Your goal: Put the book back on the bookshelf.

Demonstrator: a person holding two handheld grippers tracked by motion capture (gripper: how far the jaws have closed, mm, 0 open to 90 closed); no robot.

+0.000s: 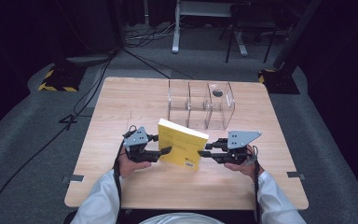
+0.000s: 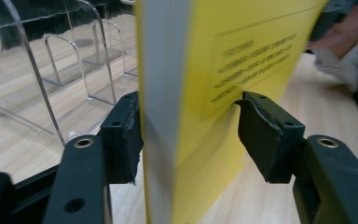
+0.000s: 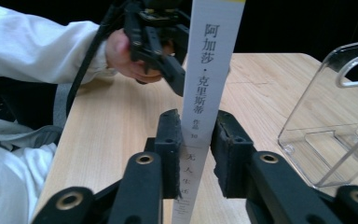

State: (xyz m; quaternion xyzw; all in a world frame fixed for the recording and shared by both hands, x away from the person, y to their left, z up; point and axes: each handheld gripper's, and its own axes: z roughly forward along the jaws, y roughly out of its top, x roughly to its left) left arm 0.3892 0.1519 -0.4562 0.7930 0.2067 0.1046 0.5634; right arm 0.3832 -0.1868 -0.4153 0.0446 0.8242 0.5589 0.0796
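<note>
A yellow book (image 1: 184,144) stands upright on the wooden table (image 1: 121,107), held between my two grippers. My left gripper (image 1: 168,147) is at its left edge. In the left gripper view (image 2: 186,98) one pad lies flat against the page edge of the book (image 2: 200,70). The tip of the other pad (image 2: 254,130) touches the yellow cover. My right gripper (image 1: 203,149) is at the right edge. In the right gripper view (image 3: 196,116) both pads press the white spine (image 3: 209,60), which has dark characters printed on it. Behind the spine is the left gripper (image 3: 168,65).
A clear acrylic organizer (image 1: 200,109) with three compartments stands just behind the book; a small dark object (image 1: 217,93) lies in its right compartment. It also shows close by in both gripper views (image 2: 74,70) (image 3: 335,116). Dark floor and cables surround the table.
</note>
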